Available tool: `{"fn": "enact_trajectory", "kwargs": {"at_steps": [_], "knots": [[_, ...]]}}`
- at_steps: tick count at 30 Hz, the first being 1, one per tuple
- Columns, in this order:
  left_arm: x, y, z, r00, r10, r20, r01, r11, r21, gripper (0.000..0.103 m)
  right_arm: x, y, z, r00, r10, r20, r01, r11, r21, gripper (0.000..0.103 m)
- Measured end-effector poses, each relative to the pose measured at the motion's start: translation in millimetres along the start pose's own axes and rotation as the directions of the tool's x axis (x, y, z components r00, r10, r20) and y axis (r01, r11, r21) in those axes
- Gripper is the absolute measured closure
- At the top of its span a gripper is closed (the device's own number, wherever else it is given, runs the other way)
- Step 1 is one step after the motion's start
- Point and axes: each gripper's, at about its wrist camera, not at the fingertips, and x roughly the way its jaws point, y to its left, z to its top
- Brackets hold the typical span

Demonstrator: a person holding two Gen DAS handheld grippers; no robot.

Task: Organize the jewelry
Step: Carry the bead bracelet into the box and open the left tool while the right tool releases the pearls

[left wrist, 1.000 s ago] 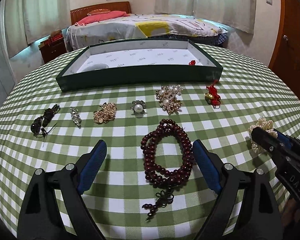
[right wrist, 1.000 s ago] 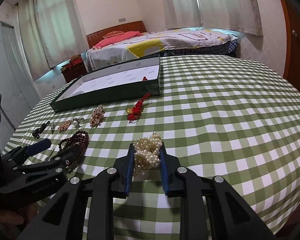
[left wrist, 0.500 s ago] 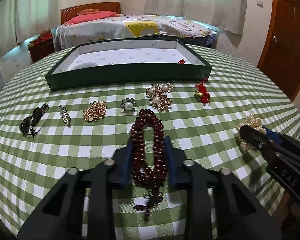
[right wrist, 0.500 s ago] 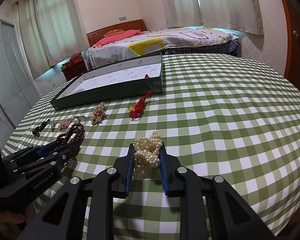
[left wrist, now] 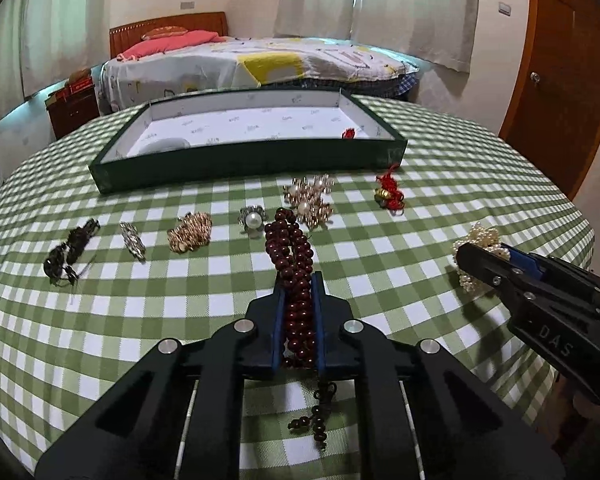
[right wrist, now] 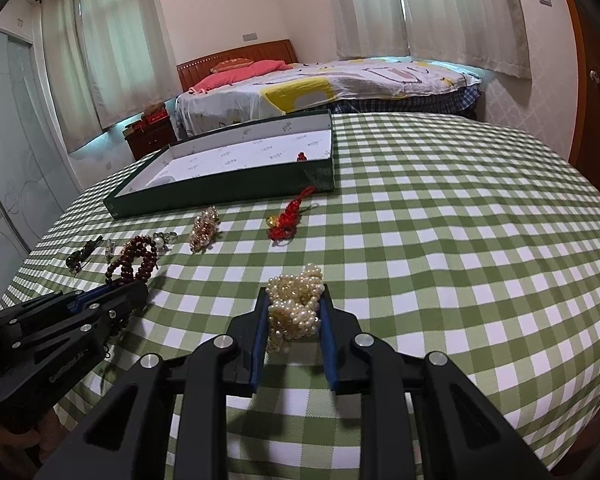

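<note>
Beyond both claws lies a bedroom: pale curtains (right wrist: 100, 60) along the walls, a wooden door (left wrist: 564, 80) off to the right, and a bed (left wrist: 260, 68) with a patterned cover and red pillow straight ahead. Under the claws spreads a round table (left wrist: 460, 184) in green-and-white check cloth. Past the fingers, on the far part of the cloth, sits a shallow green tray (left wrist: 240, 162) with a white lining; a small red piece (left wrist: 349, 134) lies in its right corner.

The left gripper (left wrist: 296, 300) is clenched on the dark red bead bracelet (left wrist: 290, 248), its jaws having just closed in — the strand is squeezed narrow between the blue pads, its tassel hanging toward the camera. Ahead of its tips run a pearl ring (left wrist: 253, 220), a gold cluster (left wrist: 190, 232), a silver brooch (left wrist: 133, 240) and, farthest left, a black piece (left wrist: 70, 252); ahead and to the right sit a pearl-and-gold brooch (left wrist: 310, 200) and a red knotted charm (left wrist: 390, 194).

The right gripper (right wrist: 294, 312) grasps the pearl bracelet (right wrist: 296, 300) — bunched between its pads on the cloth.
</note>
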Motion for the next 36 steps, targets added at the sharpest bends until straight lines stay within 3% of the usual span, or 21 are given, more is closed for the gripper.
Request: {"fn": "enact_trajectory", "kwargs": {"at_steps": [17,28,32,36], "knots": [[-6.2,32.5,46.5,0.997,0.028,0.077,-0.024,0.998,-0.058,0.091,11.8,25.2,51.6,0.998,0.039,0.048,-0.036,0.998,-0.047,0.079],[28.8,56.3,121.4,0.989,0.041,0.141,-0.029,0.996,-0.084,0.091,46.4,35.1,124.3,0.989,0.079,0.127,-0.073,0.996,-0.05,0.079],[55.1,62.2,143.0,0.992,0.039,0.121,-0.027,0.995,-0.1,0.091,69.1,38.8,145.4,0.989,0.081,0.128,-0.072,0.995,-0.068,0.079],[89.1,72.1,147.0,0.999,0.031,0.041,-0.026,0.991,-0.128,0.091,95.8,39.4,147.7,0.993,0.085,0.08,-0.08,0.995,-0.062,0.079]]}}
